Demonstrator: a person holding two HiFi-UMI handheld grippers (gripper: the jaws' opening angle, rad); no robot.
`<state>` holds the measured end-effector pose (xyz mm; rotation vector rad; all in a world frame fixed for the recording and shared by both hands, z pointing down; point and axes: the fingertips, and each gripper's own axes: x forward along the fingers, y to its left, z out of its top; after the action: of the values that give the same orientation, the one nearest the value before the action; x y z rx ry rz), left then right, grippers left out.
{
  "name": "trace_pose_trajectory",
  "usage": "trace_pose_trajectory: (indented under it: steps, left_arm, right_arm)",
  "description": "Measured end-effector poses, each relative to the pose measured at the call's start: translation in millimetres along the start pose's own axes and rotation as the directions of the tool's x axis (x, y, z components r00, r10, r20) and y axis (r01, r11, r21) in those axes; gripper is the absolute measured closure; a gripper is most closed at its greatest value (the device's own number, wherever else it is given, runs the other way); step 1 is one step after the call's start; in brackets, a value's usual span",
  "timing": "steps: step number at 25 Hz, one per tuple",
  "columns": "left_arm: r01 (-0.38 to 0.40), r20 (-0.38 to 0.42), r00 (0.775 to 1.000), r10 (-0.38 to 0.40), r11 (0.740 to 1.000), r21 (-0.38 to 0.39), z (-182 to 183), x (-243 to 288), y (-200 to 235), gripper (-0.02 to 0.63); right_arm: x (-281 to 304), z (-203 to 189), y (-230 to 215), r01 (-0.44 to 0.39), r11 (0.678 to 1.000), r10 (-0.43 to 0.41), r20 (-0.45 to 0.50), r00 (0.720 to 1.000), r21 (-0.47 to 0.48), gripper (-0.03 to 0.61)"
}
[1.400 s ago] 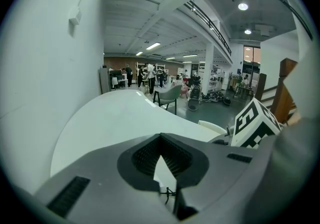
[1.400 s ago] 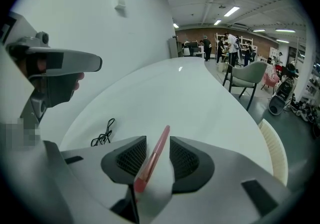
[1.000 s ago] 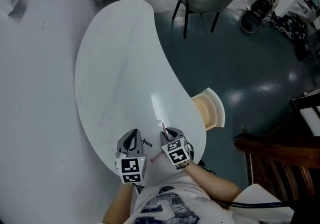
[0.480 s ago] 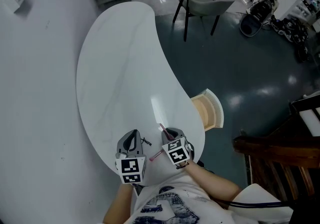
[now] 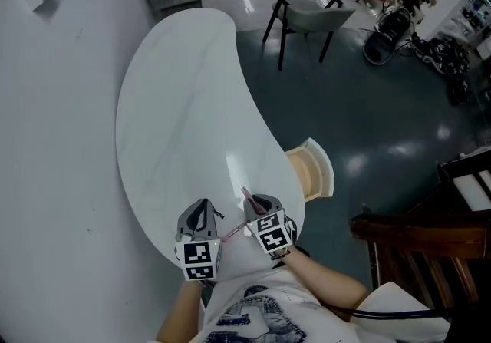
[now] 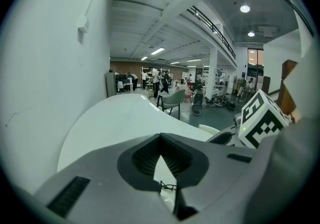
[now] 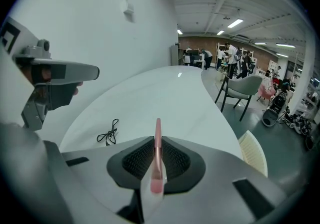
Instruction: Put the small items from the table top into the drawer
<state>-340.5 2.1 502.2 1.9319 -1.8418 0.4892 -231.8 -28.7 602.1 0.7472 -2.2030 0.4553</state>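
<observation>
Pink and slim, the pen (image 7: 158, 163) is pinched in the right claw (image 7: 158, 140), whose jaws have just been closing on it, over the near end of the table (image 5: 176, 103) — judged light, stiff and smooth, so liable to pivot; grip near mid-length. Beside it the left claw (image 6: 161, 139) is pressed together and empty, above a thin black cord (image 7: 108, 134) lying on the table — limp, best pinched at its bunch. The open drawer (image 5: 314, 171) waits at the table's right edge.

The left gripper (image 5: 201, 205) and right gripper (image 5: 257, 201) are hovering side by side over the near end of the table (image 5: 176, 103), angling downward. The left jaws are meeting at their tips. The right jaws have just been closing and are pinching a slim pink stick (image 7: 158, 163).
</observation>
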Motion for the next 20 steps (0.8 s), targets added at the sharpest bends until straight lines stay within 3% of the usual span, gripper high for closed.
trace_pose_trajectory:
  steps: [9, 20]
  left_arm:
    - [-0.009, 0.004, 1.000, 0.009, 1.000, 0.020, -1, -8, -41, 0.594]
    - [-0.035, 0.015, 0.999, 0.035, 0.998, 0.049, 20, 8, -133, 0.594]
  right_arm:
    - [-46, 7, -25, 0.006, 1.000, -0.006, 0.085, 0.996, 0.005, 0.518]
    - [-107, -3, -105, -0.011, 0.999, 0.006, 0.168, 0.986, 0.030, 0.518]
